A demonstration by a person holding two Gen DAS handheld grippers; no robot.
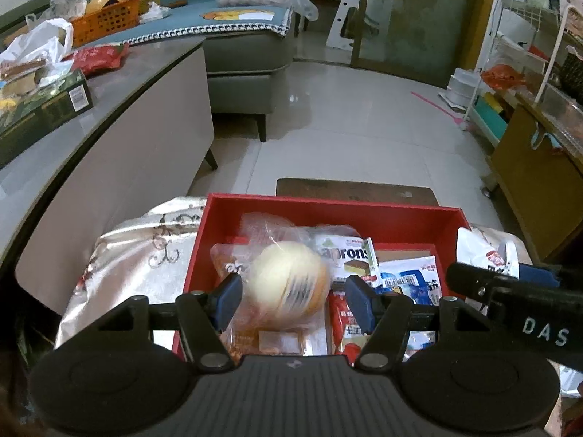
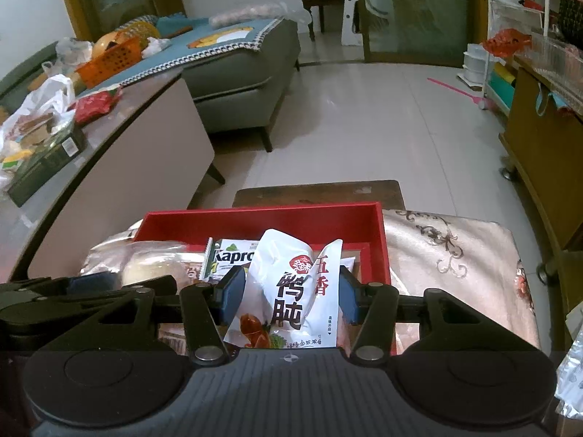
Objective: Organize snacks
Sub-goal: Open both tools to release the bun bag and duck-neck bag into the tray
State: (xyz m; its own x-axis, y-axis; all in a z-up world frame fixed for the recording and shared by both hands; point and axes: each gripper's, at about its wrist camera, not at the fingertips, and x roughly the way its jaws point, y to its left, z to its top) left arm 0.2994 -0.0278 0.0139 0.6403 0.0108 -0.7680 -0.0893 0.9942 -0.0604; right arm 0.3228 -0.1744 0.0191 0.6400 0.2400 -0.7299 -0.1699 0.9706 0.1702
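Note:
A red box (image 1: 328, 207) (image 2: 255, 215) sits on a patterned cloth and holds several snack packets, among them a Kaprons wafer pack (image 1: 344, 256) (image 2: 233, 255) and a blue-white packet (image 1: 408, 278). My left gripper (image 1: 293, 298) hangs over the box with its jaws apart; a pale round bun in clear wrap (image 1: 288, 284), blurred, lies between the pads without clear contact. My right gripper (image 2: 291, 291) is shut on a white pouch with black Chinese lettering (image 2: 291, 291), held over the box's right half. The right gripper also shows in the left wrist view (image 1: 510, 291).
A grey-topped cabinet (image 1: 127, 83) at left carries a dark green box (image 1: 43, 109), a red packet (image 1: 98, 58) and plastic bags. A grey sofa (image 1: 240, 69) stands behind. A wooden cabinet (image 1: 528, 182) and wire rack stand at right. A dark mat (image 1: 357, 191) lies beyond the box.

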